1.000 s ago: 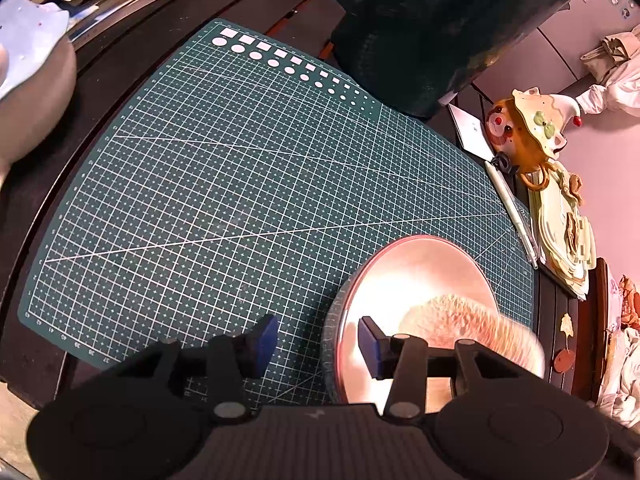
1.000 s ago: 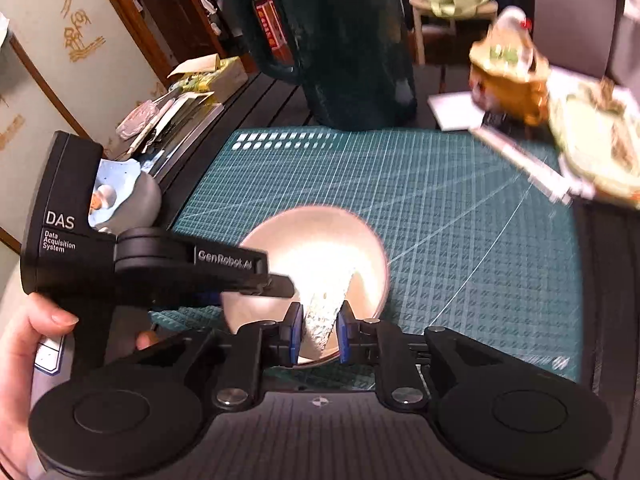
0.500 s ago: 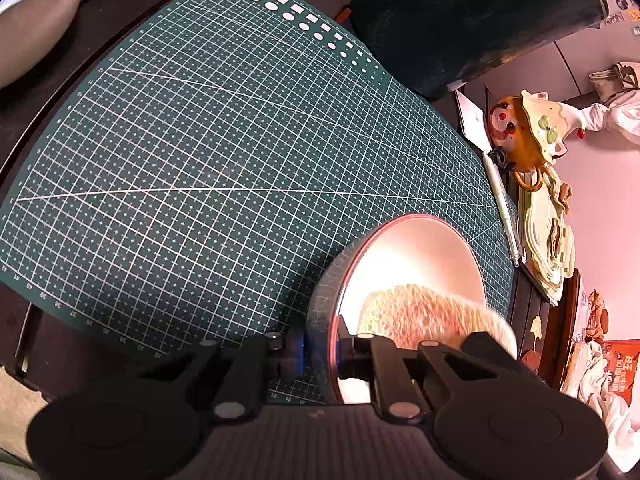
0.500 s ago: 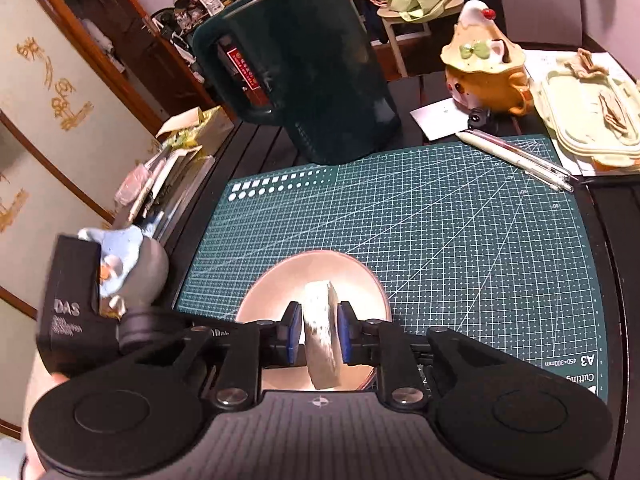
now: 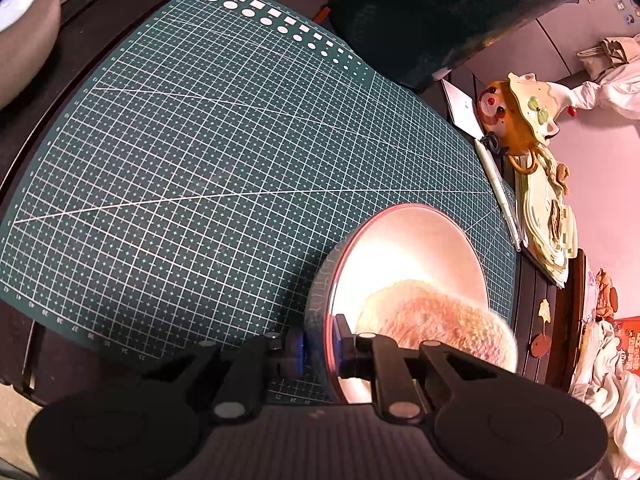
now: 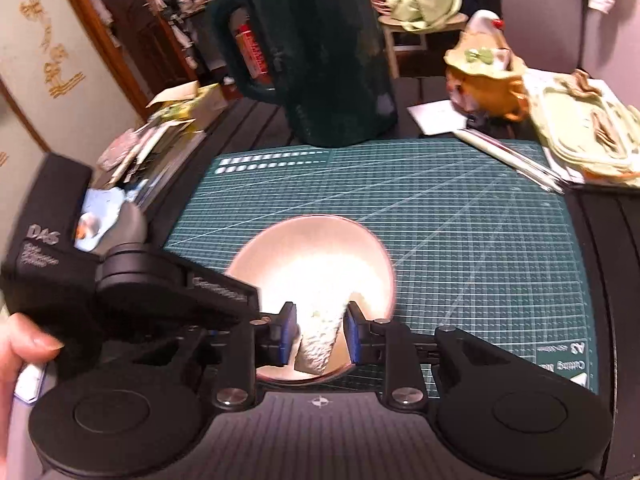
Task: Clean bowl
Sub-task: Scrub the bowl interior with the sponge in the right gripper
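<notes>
Clearly the bowl sits on the green cutting mat near its front edge, and the left gripper has its fingers pinched on the bowl's near rim, one pad outside the wall and one inside. The right gripper holds a pale sponge squeezed between its fingers, its tip down inside the bowl. My worry is the rim hold: it bites only a thin edge of a smooth, curved wall, so a hard scrub could twist the bowl out of the fingers or skid it over the mat toward the desk edge. The sponge is gripped by a narrow part, so pressing sideways could fold it or work it loose. A big dark green jug and some pens stand behind, near enough for a wide sweep to knock. On the left device I read "DAS"; the mat's corner print reads "A3", seen upside down, with smaller words too blurred to make out.
</notes>
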